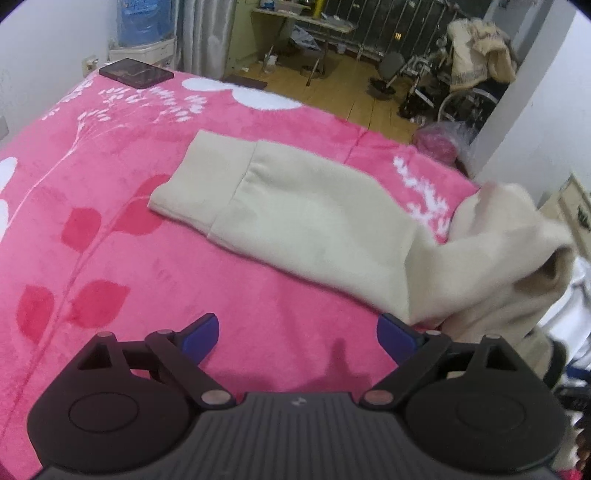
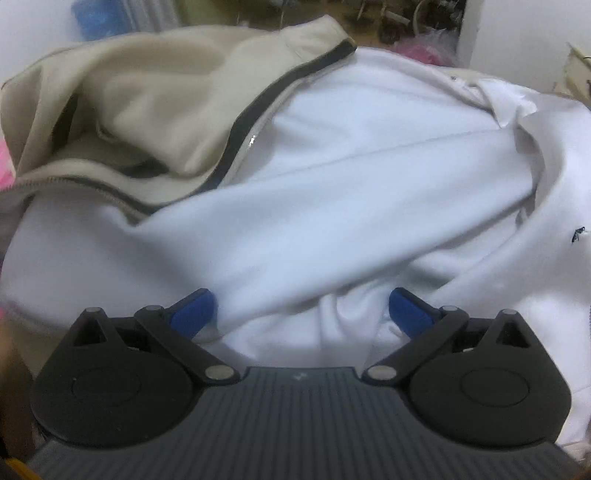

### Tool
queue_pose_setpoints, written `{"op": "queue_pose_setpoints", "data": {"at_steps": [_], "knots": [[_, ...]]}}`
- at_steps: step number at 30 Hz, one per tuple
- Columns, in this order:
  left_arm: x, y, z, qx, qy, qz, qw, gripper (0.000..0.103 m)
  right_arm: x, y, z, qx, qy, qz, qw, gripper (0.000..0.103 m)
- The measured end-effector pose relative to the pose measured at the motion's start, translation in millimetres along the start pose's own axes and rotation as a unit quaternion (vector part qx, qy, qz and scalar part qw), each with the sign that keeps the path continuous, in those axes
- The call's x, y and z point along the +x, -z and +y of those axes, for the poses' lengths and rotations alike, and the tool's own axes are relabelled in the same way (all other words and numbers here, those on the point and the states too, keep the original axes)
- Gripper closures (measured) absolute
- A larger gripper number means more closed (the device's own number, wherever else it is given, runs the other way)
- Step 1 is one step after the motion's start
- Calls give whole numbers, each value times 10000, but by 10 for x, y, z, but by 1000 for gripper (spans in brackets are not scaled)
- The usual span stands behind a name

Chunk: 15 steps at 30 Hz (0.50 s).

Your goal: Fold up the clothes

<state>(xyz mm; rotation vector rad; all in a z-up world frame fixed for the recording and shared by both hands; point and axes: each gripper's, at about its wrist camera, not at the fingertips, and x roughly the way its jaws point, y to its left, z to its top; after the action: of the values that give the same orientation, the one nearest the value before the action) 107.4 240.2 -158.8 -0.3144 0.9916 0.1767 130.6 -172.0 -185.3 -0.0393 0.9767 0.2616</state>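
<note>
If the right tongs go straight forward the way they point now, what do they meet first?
Most likely the white garment: the open right tongs point straight at its folds, with nothing in between. The beige jacket lies further up and left. Depth is hard to judge.

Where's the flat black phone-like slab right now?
In the left wrist view, the flat black slab lies on the far left corner of the pink floral blanket, just below the blue water jug, beyond the cream garment.
</note>
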Motion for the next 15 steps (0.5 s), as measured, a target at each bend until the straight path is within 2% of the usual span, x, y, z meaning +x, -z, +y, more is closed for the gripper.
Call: {"op": "queue_pose_setpoints", "data": {"at_steps": [3, 8, 9, 15], "knots": [[85, -7, 45, -250, 24, 10, 9997, 10, 15, 62, 18, 83, 93, -107, 9999, 1], [185, -166, 189, -1126, 546, -270, 9918, 10, 3, 90, 25, 120, 125, -160, 9997, 1], [227, -208, 199, -1217, 541, -321, 9906, 10, 9, 80, 32, 137, 132, -141, 9997, 1], [594, -369, 128, -1519, -139, -402, 9875, 10, 86, 17, 13, 198, 160, -37, 9997, 1]]}}
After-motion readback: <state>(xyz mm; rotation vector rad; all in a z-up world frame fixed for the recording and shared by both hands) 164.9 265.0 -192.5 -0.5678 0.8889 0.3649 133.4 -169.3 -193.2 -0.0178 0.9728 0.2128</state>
